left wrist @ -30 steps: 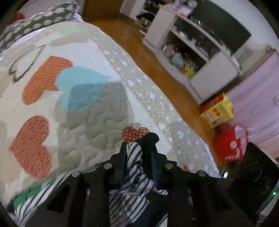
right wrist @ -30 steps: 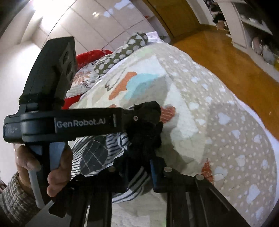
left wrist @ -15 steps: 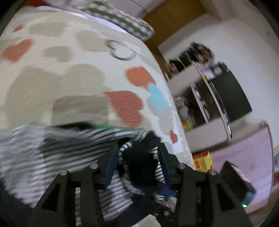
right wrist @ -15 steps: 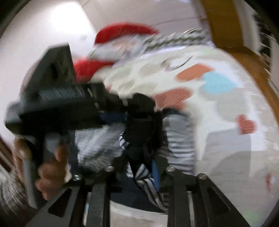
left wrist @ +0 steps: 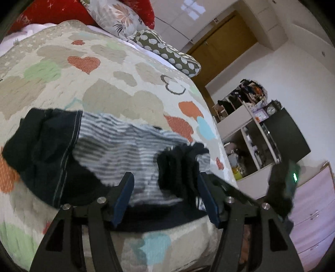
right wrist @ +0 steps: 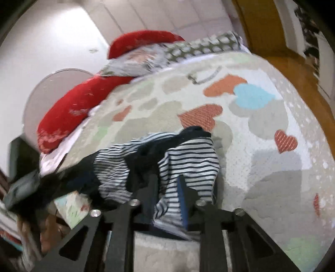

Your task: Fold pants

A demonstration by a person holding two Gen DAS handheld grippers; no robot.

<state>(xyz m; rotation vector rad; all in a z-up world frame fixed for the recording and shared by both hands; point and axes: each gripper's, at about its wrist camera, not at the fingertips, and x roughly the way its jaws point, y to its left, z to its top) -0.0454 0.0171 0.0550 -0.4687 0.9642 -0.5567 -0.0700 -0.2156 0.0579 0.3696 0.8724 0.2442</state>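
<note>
Simply striped pants [right wrist: 188,159], quilt [right wrist: 272,167] (no legible writing)

Count, both wrist views. Pants [left wrist: 117,146]: one pair, striped with dark panels, lying on one bed with a heart-print quilt [left wrist: 62,87]. Pillows at the head of the bed: one red [right wrist: 83,100], one floral [left wrist: 119,18], one polka-dot [left wrist: 167,52]; three seen in all. Grippers: two, left gripper [left wrist: 165,188] and right gripper [right wrist: 165,184], two fingers each. Shelving unit [left wrist: 251,134]: one. Wooden door [left wrist: 222,48]: one.
</note>
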